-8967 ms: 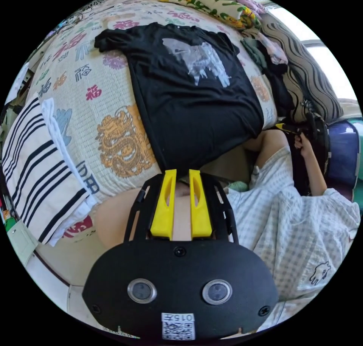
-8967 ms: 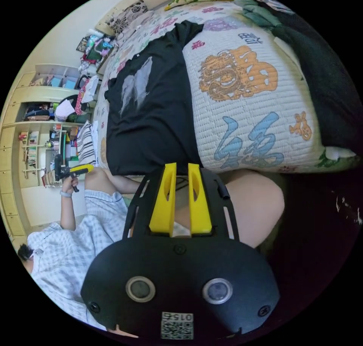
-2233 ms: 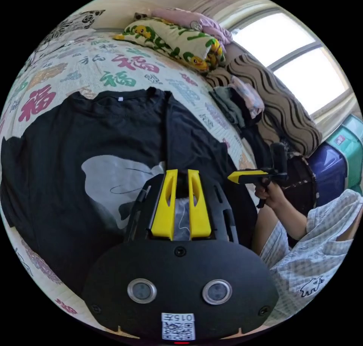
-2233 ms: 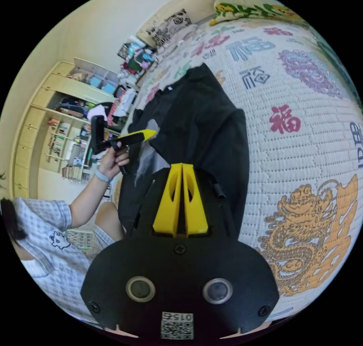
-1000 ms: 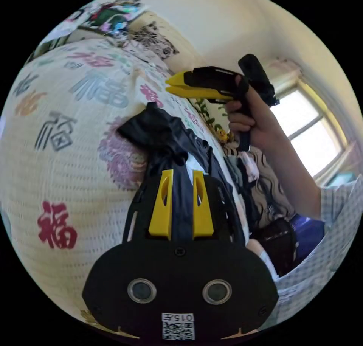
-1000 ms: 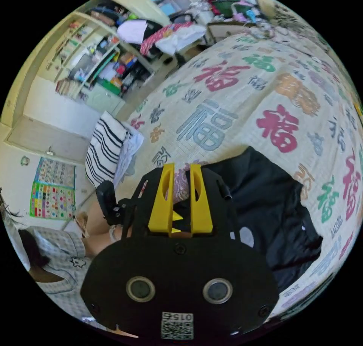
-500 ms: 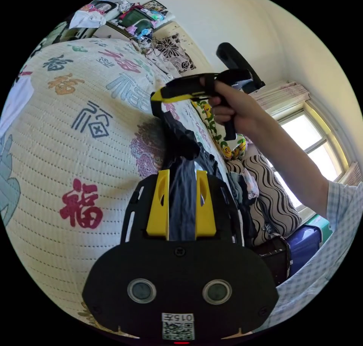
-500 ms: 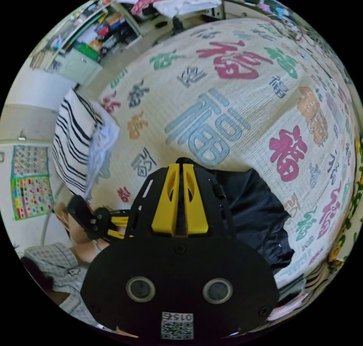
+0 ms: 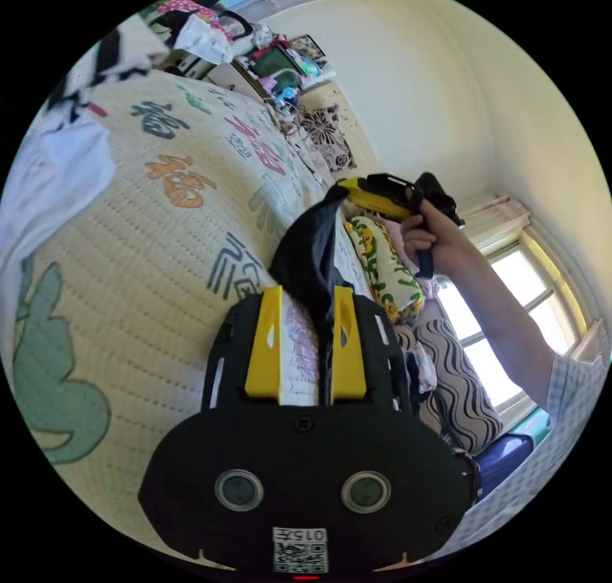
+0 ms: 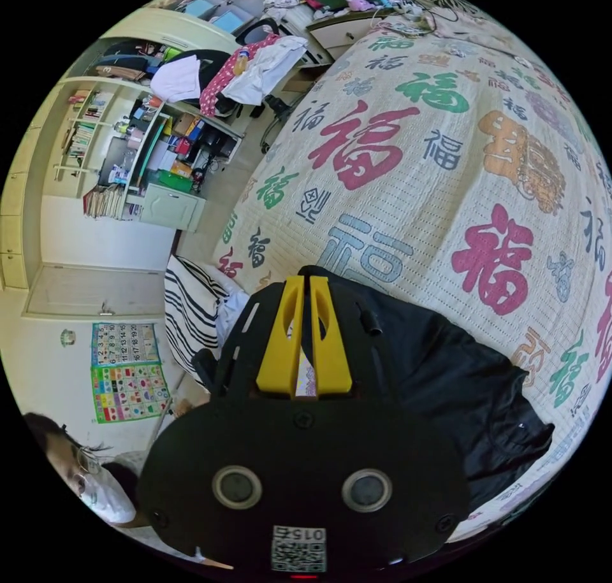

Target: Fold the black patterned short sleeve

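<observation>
Your right gripper (image 9: 344,191), seen in the left gripper view, pinches a peak of the black patterned short sleeve shirt (image 9: 312,258) and lifts it off the quilted bedspread (image 9: 159,239), so the cloth hangs in a taut cone from the yellow tips. In the right gripper view those same jaws stand nearly closed on a dark edge of fabric, while the rest of the shirt (image 10: 459,379) lies rumpled on the bedspread below and beside the gripper. Your left gripper (image 9: 306,296) has its jaws spread apart; a fold of black cloth runs along the inside of one jaw, but the other jaw stands clear of it, so it grips nothing. You hold the sleeve end raised, it appears, to carry it across the body of the shirt for a fold, with the left gripper placed low to steady or catch the hanging edge. A striped folded cloth (image 10: 188,315) lies at the bed's edge, and a duck-print pillow (image 9: 382,271) sits past the lifted shirt.
</observation>
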Demonstrator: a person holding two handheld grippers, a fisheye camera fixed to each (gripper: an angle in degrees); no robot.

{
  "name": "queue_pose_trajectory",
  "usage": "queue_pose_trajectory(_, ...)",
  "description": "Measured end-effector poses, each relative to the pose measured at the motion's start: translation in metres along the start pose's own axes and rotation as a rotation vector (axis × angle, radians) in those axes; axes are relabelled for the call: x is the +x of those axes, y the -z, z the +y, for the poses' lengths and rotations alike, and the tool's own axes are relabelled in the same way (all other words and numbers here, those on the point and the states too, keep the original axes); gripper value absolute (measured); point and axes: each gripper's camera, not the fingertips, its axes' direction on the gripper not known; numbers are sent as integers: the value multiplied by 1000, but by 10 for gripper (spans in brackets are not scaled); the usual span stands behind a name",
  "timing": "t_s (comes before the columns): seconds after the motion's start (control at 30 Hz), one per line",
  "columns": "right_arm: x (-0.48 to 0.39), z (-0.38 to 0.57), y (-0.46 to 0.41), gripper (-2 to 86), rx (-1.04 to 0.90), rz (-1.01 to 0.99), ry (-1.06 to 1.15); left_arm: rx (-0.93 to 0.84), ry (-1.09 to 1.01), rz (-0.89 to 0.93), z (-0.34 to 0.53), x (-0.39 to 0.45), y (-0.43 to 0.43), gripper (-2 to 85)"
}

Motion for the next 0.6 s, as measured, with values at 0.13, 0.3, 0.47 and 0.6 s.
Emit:
queue_pose_trajectory(0.13,18,-3,16,4,9,-57,-15,83,37,-90,3,-5,9,79)
queue_pose_trajectory(0.3,31,-5,38,4,14,-81,-31,-15,-35,-178,-9,10,-20,60)
queue_pose_trajectory(0.47,32,-7,71,5,22,-62,-28,-29,2,-152,-6,9,-35,-4)
queue_pose_trajectory(0.6,32,-5,99,5,27,-82,0,82,-68,-181,16,25,-17,-8)
